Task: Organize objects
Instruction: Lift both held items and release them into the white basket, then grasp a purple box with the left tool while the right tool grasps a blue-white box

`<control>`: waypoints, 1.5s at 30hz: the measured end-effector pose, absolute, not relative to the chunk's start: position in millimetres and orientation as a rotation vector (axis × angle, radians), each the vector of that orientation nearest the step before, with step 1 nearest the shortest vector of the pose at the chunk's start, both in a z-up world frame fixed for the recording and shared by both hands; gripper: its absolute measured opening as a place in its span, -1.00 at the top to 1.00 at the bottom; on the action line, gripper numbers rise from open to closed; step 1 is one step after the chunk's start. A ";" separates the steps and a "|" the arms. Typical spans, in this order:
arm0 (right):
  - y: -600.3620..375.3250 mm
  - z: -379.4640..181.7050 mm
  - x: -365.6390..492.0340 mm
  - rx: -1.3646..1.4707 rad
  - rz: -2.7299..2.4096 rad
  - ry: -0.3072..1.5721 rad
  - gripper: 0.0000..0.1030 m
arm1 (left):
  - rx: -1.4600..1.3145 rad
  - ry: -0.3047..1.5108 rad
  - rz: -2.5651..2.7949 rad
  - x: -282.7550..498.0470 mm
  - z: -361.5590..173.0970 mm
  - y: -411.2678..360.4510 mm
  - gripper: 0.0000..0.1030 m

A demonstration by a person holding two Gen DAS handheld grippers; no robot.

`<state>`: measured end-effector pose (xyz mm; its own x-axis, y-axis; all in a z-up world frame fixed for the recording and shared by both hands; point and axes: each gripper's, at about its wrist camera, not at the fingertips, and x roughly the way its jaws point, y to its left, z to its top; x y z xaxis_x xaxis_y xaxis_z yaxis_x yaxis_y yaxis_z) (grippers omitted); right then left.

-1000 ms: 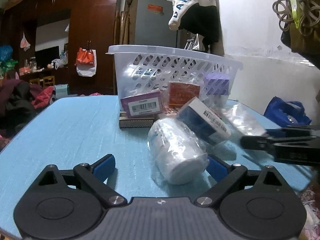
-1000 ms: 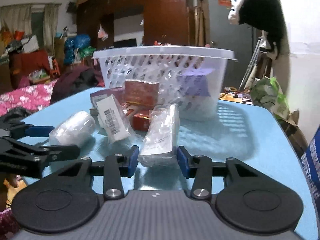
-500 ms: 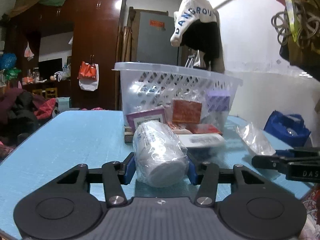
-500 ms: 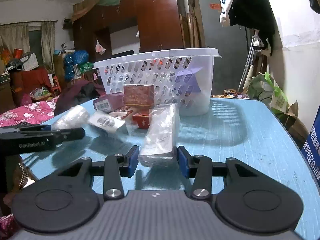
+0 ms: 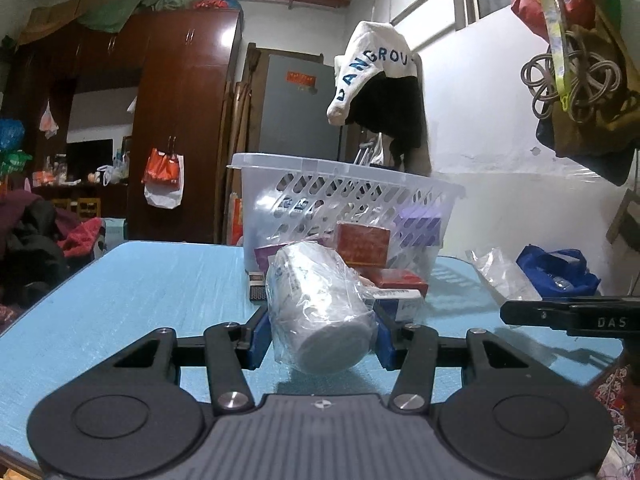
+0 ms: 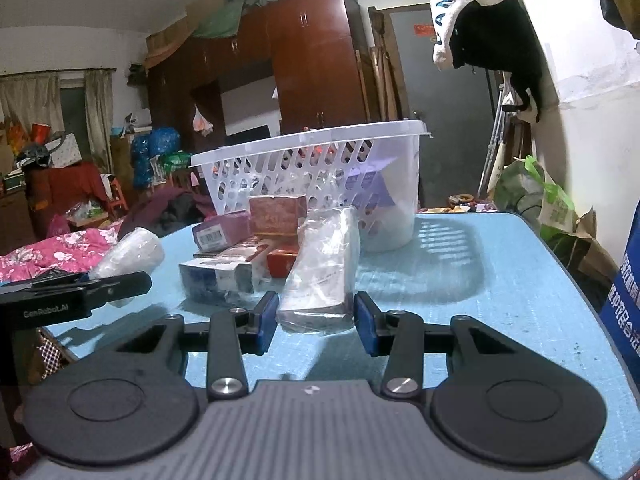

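On the blue surface [image 5: 132, 292], the left tool [image 5: 320, 338] pinches a plastic-wrapped white roll [image 5: 320, 312] between its blue pads, while the right tool [image 6: 316, 322] clamps a flat clear-wrapped packet [image 6: 322, 272]. Beyond both, small boxes [image 6: 276, 210] lie before the white slotted basket [image 6: 320, 160].

white basket [image 5: 344, 184], blue table [image 5: 140, 292]
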<state>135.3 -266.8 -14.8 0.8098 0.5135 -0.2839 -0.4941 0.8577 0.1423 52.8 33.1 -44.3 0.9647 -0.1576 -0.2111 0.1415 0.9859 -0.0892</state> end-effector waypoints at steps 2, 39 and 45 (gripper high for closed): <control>-266.3 -14.6 136.0 0.060 0.543 0.325 0.13 | -0.075 0.217 -0.151 52.3 -44.1 33.2 -0.06; -175.1 102.7 278.8 -0.288 0.417 0.292 -0.83 | -0.105 0.375 -0.174 248.5 86.9 14.8 -0.74; -201.3 96.0 222.5 -0.191 0.471 0.226 -1.00 | -0.086 0.317 -0.190 202.2 83.7 21.3 -1.00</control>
<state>222.5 -201.3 96.0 0.8671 0.4259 -0.2582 -0.4679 0.8743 -0.1292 202.2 21.3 83.7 0.9325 -0.1992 -0.3014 0.1721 0.9784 -0.1141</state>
